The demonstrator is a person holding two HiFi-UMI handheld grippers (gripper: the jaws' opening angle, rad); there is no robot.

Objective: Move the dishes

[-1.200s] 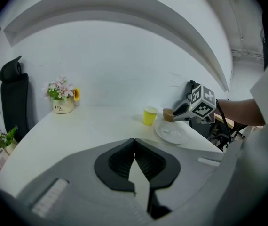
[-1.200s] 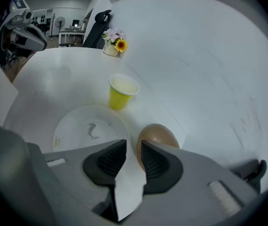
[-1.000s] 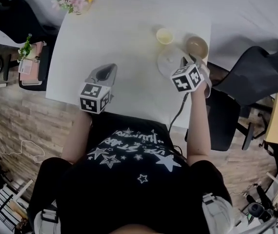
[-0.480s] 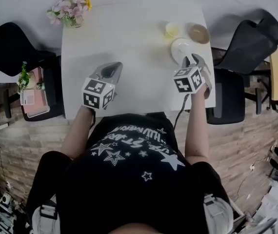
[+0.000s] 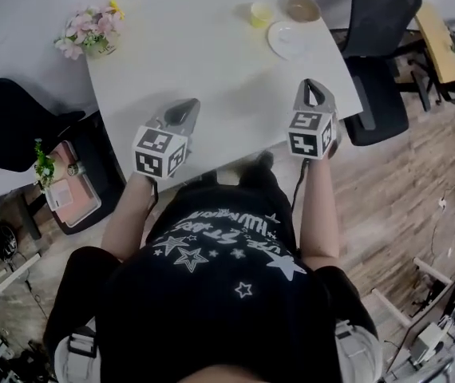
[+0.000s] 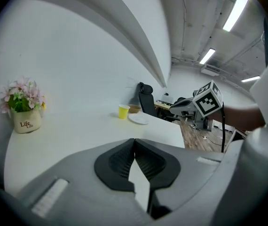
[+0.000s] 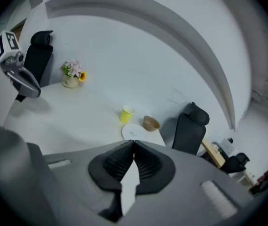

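Black ribbed pads (image 7: 149, 164) of the right gripper (image 7: 134, 144) are seen pressed together at their tips; its jaws have just been closing, and nothing is caught between them. The left gripper (image 6: 134, 141) is likewise seen with its jaws brought together and nothing held. Both grippers are held side by side, well apart from each other, over the near edge of a white table (image 5: 195, 70), each in one of the person's hands.

The dishes are found at the table's far right corner, well apart from both grippers. A white plate (image 5: 288, 39) is set nearest. Behind it stand a yellow cup (image 5: 261, 13) on the left and a brown bowl (image 5: 301, 8) on the right. The bowl is placed just beside the plate; whether they touch cannot be made out.

A pot of pink flowers (image 5: 90, 34) is seen at the table's far left side. A black office chair (image 5: 375, 30) stands beside the table's right edge, on a wooden floor (image 5: 403, 206).
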